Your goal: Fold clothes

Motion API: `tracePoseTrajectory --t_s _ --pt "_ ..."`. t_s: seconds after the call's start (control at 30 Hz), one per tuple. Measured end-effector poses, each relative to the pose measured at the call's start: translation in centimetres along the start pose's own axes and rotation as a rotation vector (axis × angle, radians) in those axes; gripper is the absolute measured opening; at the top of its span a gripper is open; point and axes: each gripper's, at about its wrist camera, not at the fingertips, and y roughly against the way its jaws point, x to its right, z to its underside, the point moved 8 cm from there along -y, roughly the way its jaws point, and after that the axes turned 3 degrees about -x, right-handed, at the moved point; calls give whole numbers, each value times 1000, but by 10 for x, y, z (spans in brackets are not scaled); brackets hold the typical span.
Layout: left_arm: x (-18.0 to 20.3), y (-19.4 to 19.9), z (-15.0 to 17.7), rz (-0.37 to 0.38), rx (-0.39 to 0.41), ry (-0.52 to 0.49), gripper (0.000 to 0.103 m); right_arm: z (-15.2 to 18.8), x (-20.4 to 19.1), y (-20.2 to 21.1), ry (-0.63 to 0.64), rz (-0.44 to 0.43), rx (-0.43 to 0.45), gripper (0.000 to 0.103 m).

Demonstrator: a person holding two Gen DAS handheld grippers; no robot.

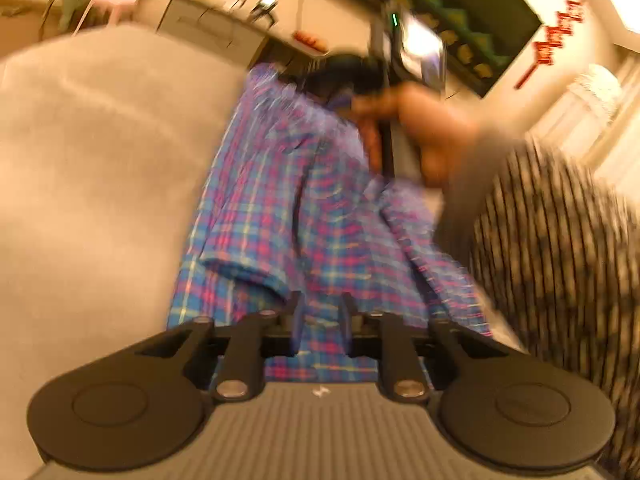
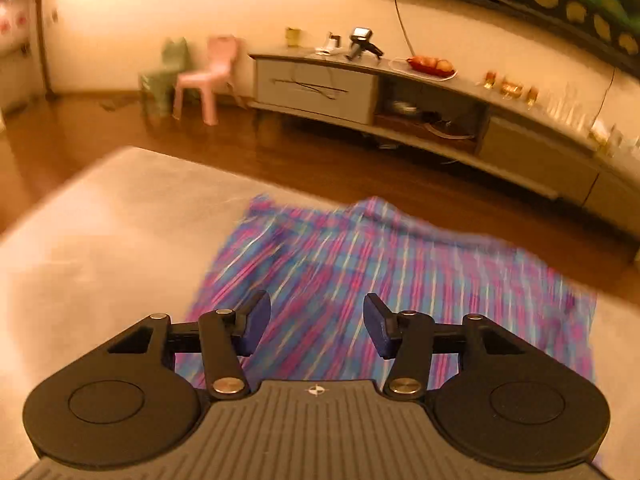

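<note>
The blue-and-pink plaid cotton shirt (image 2: 384,280) lies spread on the pale grey cushioned surface (image 2: 100,248). The left gripper (image 1: 320,312) seems — through blur — to pinch its cloth; the right gripper (image 2: 316,320) hovers spread above. Likely mid-fold — next, a clean grasp.

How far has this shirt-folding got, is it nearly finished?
Early, by the look of it. The plaid shirt is already laid on the beige surface, with one flap turned over. In hand: the left gripper looks closed on the cloth, while the right gripper hangs open above it. No neat folded bundle shows yet; blur hides detail.
</note>
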Motion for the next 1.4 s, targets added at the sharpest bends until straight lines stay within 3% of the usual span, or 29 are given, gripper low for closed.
tracePoseTrajectory --t_s 0.17,0.23,0.3,0.33,0.4,0.5,0.57,0.63,0.73,0.8,0.87,0.93,1.07,1.2,1.27,1.33,1.37,1.4 --pt "1 8 1 -3 11 -21 20 91 3 48 19 -45 -116 55" --pt "1 9 2 0 3 -20 31 119 9 69 68 -19 -141 60" --pt "0 10 1 1 0 -31 38 130 28 105 31 -6 -111 63" --pt "4 11 4 27 -18 -50 42 132 42 129 -18 -11 -77 73" --pt "13 13 11 83 -59 -93 50 137 69 173 -67 25 -16 87" --pt "42 17 34 230 -181 -194 52 167 113 225 -69 135 -5 87" --pt "66 22 67 358 -320 -320 49 193 142 252 -89 182 -9 87" --pt "84 40 92 500 -374 -408 47 218 175 277 -160 233 14 88" --pt "60 49 85 397 -326 -332 47 258 219 298 -238 371 17 88" --pt "43 55 79 321 -290 -276 55 269 232 303 -278 408 24 88" --pt "25 61 73 244 -255 -221 66 265 223 308 -307 316 70 88" --pt "7 68 67 168 -219 -165 68 258 205 312 -327 179 107 96" --pt "-31 83 57 15 -146 -53 71 279 154 295 -285 -53 -15 98" --pt "-29 84 88 -122 -220 -114 73 317 119 299 -212 -95 -114 98" --pt "-24 88 99 -183 -208 -170 74 334 109 307 -184 -90 -145 98" --pt "-18 87 103 -204 -207 -202 69 349 102 315 -148 -70 -170 95" --pt "-15 85 103 -203 -205 -211 50 351 95 319 -117 -64 -164 95" --pt "-16 86 104 -206 -207 -215 20 352 89 322 -83 -68 -158 82"
